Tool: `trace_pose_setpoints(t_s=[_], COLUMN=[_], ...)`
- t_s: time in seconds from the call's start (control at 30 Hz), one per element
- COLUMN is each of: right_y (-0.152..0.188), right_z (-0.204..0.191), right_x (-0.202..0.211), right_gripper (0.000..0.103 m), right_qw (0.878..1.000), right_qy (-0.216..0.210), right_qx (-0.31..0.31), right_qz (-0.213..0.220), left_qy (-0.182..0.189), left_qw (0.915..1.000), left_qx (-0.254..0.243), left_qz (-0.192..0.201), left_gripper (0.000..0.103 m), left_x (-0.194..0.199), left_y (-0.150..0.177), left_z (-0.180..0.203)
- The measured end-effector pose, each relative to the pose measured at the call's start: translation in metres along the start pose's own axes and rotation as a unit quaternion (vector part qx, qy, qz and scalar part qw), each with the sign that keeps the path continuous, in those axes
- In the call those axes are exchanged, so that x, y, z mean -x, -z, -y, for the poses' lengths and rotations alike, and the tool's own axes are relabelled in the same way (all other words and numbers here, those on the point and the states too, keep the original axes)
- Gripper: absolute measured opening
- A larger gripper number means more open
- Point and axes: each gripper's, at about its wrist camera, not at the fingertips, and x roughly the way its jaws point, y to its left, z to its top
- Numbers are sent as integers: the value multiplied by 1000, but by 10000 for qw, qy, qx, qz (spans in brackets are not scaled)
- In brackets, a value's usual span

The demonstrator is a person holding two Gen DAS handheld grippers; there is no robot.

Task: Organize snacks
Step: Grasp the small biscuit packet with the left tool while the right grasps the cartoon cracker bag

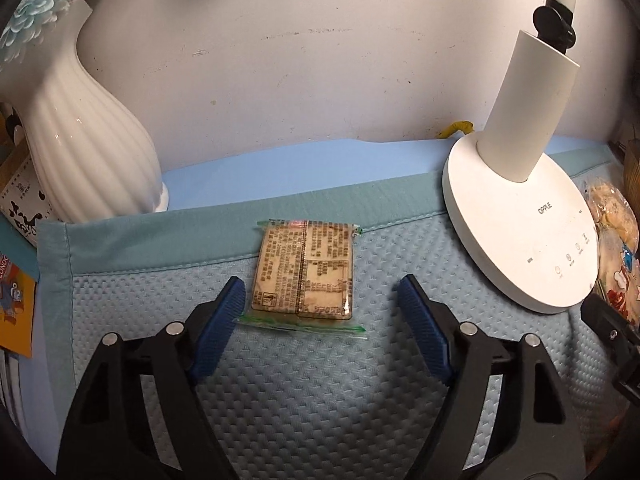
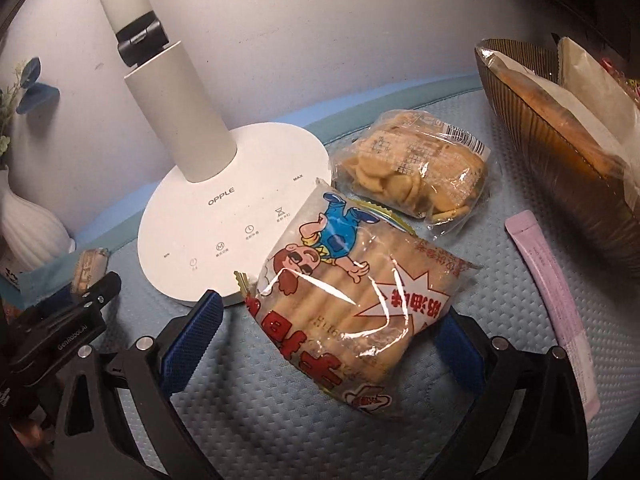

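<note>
A: Logging L side first. Left gripper [image 1: 320, 300] wide open, nothing held. Flat cracker packet [image 1: 305, 273] lies on the blue mat [image 1: 320, 400] just ahead of the tips, between the two blue pads [image 1: 420, 320]; no contact w/ either pad that I can see.

B: Packet orientation?

A: Flat, printed back side up, far end at the mat's stitched border. White vase [image 1: 80, 132] far left by the wall, lamp base [image 1: 516, 232] to the right, well apart from the packet.

B: R side?

A: Right gripper [image 2: 332, 320] also spread wide. Big cartoon snack bag [image 2: 360, 300] sits between its pads, near end toward the camera. R pad mostly hidden behind the bag, so can't tell if it touches; L pad [image 2: 192, 332] is clear of the bag. Bag rests on the mat, top corner overlapping the lamp base edge.

B: Other snacks?

A: Clear bag of round biscuits [image 2: 412, 168] just behind the cartoon bag, beside the lamp base. Pink stick sachet [image 2: 548, 292] on the mat to the right. Brown ribbed basket [image 2: 560, 184] far right, a few packets already in it; contents too blurred to ID. Left gripper's body visible at lower left in right wrist view, cracker packet beyond it.
</note>
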Motion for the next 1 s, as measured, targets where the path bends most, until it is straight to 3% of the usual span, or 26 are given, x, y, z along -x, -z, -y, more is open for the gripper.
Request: trace_pose_setpoints(t_s=[0.07, 0.13, 0.23, 0.37, 0.43, 0.53, 0.6, 0.7, 0.77, 0.87, 0.93, 1.0], right_y=[-1, -3, -4, 1, 10, 35, 51, 74, 76, 65, 58, 55], right_z=[13, 22, 21, 34, 41, 46, 46, 46, 50, 62, 72, 81], right_x=[5, 6, 9, 23, 34, 56, 71, 89, 93, 89, 87, 83], right_gripper=[98, 94, 73, 66, 66, 66, 67, 73, 78, 82, 92, 93], right_qw=[9987, 9968, 9995, 9995, 9960, 9797, 9573, 9204, 9115, 9253, 9402, 9498], right_qy=[-388, -581, -188, -284, -649, -1281, -1603, -1577, -1481, -1537, -1628, -1776], right_qx=[-319, -537, -255, 132, 538, 1430, 2341, 3537, 3778, 3351, 2814, 2284], right_qz=[64, 91, 94, -79, -309, -577, -548, -543, -675, -891, -1014, -1193], left_qy=[14, -84, -223, 7, 115, 234, 379, 681, 983, 1528, 1759, 1612], left_qw=[10000, 9999, 9996, 9999, 9998, 9996, 9993, 9977, 9951, 9882, 9844, 9868], left_qx=[-1, -69, -115, -66, -71, -96, -54, 43, 106, 107, -16, -171], left_qz=[44, 88, 100, 128, 116, 86, 22, 24, 45, 8, -77, -37], left_gripper=[59, 58, 58, 58, 58, 58, 58, 58, 58, 59, 62, 77], left_x=[1, 3, 13, 44, 63, 93, 112, 134, 140, 144, 150, 155], left_y=[0, 1, 9, 39, 59, 92, 111, 140, 152, 163, 171, 174], left_z=[1, 4, 14, 21, 26, 32, 38, 47, 50, 51, 58, 67])
